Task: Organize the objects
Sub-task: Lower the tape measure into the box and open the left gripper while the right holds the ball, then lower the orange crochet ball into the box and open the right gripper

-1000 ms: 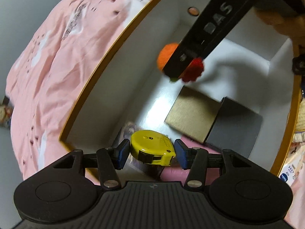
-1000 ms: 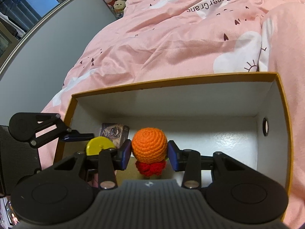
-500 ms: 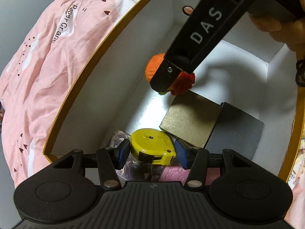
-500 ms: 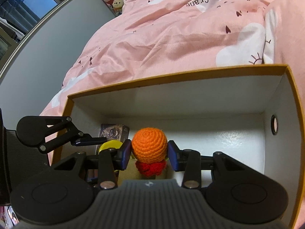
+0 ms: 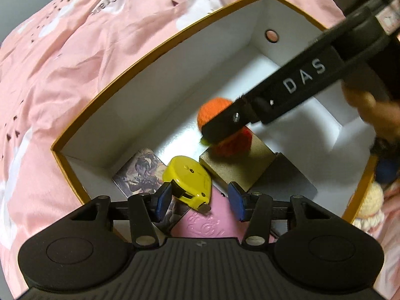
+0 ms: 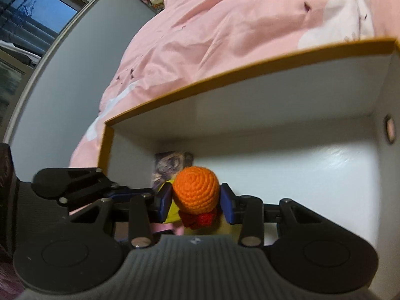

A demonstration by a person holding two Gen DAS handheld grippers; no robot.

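Your left wrist view looks steeply down from close above one end of the white box (image 5: pixel 160 80), facing along its length to the far wall with the round hole (image 5: pixel 271 35). Your right wrist view sits low and near at the box's long side, facing across it to the opposite wall (image 6: pixel 262 105) and the pink bedding (image 6: pixel 225 25) beyond (window (image 6: pixel 30 12) at upper left). Both views share the box interior, the picture card (image 5: pixel 140 172) (image 6: pixel 170 165), the orange crochet toy (image 5: pixel 212 110) (image 6: pixel 196 190) and the hole (image 6: pixel 389 132).
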